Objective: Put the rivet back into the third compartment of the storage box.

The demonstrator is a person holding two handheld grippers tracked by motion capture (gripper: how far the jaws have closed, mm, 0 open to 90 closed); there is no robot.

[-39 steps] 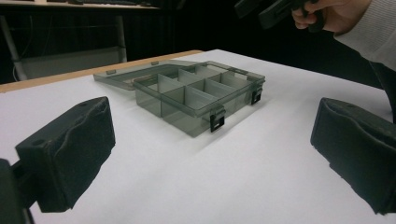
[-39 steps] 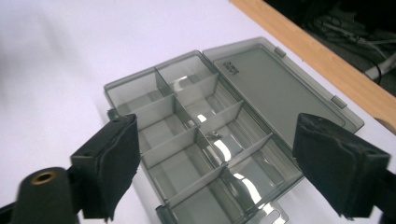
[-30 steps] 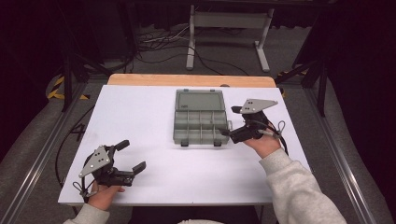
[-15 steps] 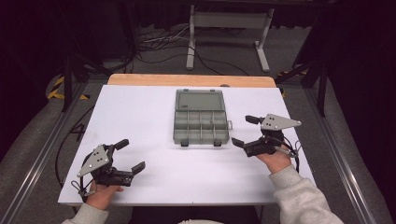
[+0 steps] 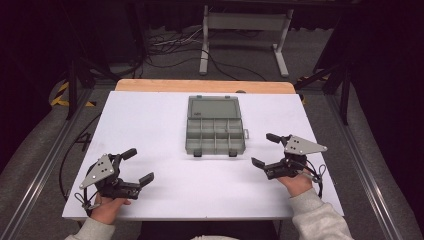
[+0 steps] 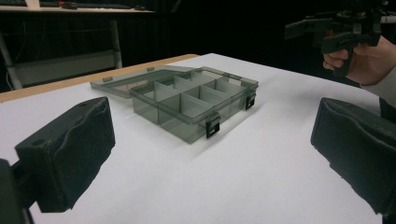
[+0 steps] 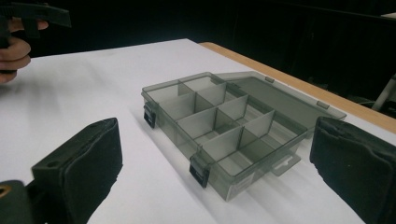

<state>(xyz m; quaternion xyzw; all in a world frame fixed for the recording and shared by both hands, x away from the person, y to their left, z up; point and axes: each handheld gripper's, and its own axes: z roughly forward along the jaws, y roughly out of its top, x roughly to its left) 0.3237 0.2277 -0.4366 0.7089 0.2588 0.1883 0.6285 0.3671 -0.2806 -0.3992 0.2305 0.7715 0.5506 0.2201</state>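
A grey compartment box (image 5: 214,132) lies open mid-table toward the far edge, lid flat behind it. The left gripper (image 5: 134,166) near the front left corner and right gripper (image 5: 265,150) toward the front right both hold jaws apart, empty

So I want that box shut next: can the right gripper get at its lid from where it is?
Probably yes: the right gripper is open, and only bare table lies between it and the lid.
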